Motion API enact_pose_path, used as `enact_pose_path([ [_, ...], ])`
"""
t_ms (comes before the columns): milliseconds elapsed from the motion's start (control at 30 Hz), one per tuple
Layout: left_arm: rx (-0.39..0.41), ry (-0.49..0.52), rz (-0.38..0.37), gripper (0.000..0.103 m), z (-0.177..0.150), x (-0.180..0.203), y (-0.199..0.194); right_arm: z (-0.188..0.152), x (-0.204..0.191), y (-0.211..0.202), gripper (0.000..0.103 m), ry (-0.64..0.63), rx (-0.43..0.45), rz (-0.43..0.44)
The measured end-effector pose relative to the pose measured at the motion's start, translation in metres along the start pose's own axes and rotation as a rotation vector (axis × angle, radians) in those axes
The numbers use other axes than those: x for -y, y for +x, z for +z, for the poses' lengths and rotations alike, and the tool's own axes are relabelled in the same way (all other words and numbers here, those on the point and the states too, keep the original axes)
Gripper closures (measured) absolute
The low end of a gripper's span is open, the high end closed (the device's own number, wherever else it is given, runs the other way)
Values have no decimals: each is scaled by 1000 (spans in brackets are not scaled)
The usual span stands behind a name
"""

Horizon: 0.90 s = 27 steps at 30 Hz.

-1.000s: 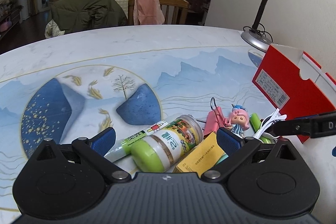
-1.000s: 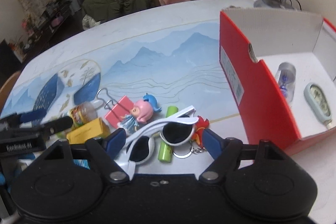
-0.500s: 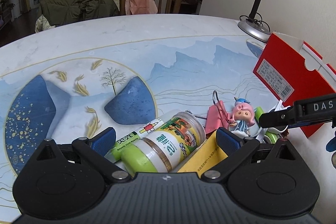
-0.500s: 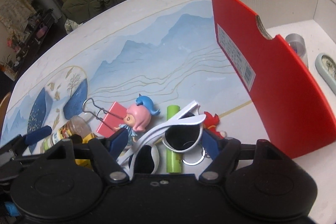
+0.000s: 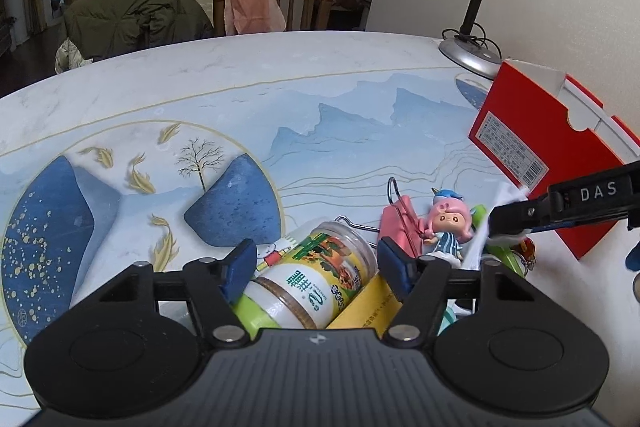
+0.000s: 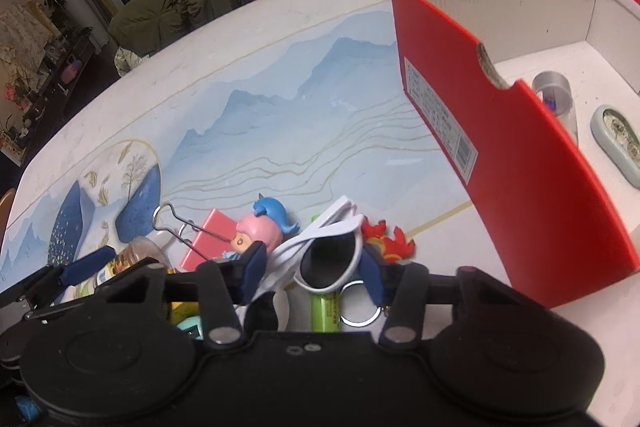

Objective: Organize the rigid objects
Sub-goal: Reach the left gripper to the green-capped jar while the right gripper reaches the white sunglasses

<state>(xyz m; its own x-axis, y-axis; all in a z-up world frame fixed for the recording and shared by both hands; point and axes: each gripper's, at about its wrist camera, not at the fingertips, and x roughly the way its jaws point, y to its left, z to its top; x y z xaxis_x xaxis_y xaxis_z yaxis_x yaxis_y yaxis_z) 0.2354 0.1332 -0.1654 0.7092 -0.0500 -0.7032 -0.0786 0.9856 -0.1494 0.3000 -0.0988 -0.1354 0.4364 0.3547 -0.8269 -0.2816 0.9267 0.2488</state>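
Left hand-held gripper (image 5: 318, 263) has just closed onto the green-capped jar (image 5: 308, 287); right hand-held gripper (image 6: 312, 263) clamps white sunglasses (image 6: 326, 255).

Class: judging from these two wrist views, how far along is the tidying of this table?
Done: two small items lie in the red box. In hand: both tools have just been closing, the left tool around the jar, the right tool on the white sunglasses. Left: doll, binder clip.

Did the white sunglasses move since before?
Yes. The white sunglasses have risen off the green tube, closer to the red box, as the right gripper has just closed on them.
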Motion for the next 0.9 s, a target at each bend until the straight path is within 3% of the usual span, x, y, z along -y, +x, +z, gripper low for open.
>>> enact_pose_path([
  [33, 4, 8, 2, 42, 0, 1, -1, 0, 1, 1, 79, 3, -7, 3],
  [100, 10, 32, 8, 49, 0, 5, -3, -1, 2, 2, 85, 12, -17, 4],
  [300, 2, 38, 13, 51, -1, 6, -6, -3, 4, 0, 91, 19, -18, 36],
  [367, -4, 29, 11, 51, 0, 4, -7, -4, 2, -1, 90, 15, -25, 53],
  [433, -6, 26, 9, 51, -1, 2, -7, -5, 0, -2, 78, 8, -41, 69],
  [500, -8, 26, 8, 51, -2, 1, -8, -8, -3, -4, 76, -4, -49, 86],
  [600, -10, 27, 3, 51, -2, 0, -8, -10, -12, -2, 63, -39, -68, 107],
  [900, -22, 27, -12, 48, -2, -4, -3, -13, -33, 17, 60, -167, -122, 94],
])
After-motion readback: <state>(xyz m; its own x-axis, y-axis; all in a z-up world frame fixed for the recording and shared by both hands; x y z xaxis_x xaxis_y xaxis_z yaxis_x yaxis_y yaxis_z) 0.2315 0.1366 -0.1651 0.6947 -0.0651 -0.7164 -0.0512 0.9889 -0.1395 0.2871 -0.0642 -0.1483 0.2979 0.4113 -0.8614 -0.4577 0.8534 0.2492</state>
